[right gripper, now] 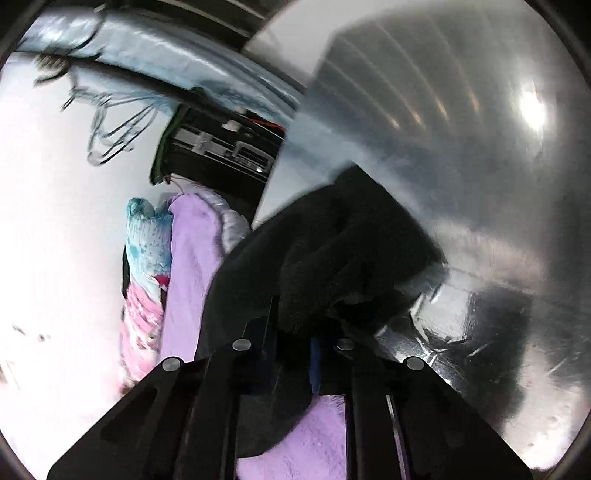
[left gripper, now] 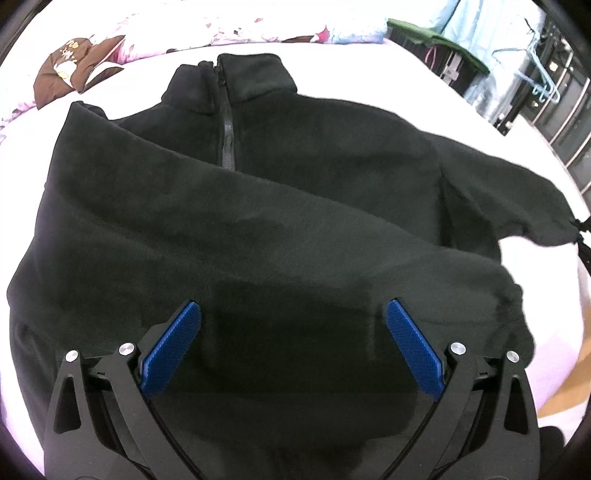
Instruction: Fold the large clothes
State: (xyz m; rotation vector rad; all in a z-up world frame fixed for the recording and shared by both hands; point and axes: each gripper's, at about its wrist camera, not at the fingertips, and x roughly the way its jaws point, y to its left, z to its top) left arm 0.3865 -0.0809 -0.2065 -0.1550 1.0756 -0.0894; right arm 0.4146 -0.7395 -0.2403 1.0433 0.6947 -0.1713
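A black fleece jacket (left gripper: 295, 192) with a zipped stand-up collar lies spread on the pale bed (left gripper: 369, 70). One sleeve is folded across its chest, and the other reaches out to the right edge. My left gripper (left gripper: 293, 314) hovers over the lower part of the jacket. It is open, its blue pads (left gripper: 171, 347) wide apart with nothing between them. In the blurred right wrist view, my right gripper (right gripper: 295, 310) is shut on a bunched piece of the black fleece (right gripper: 332, 251), which hides its fingertips.
A brown printed cloth (left gripper: 74, 70) and floral bedding (left gripper: 221, 29) lie at the head of the bed. A dark crate (left gripper: 443, 62) and blue hangers (left gripper: 543, 77) stand beyond the bed's right side. A purple blanket (right gripper: 188, 266) and pink-blue bedding (right gripper: 144, 258) show in the right wrist view.
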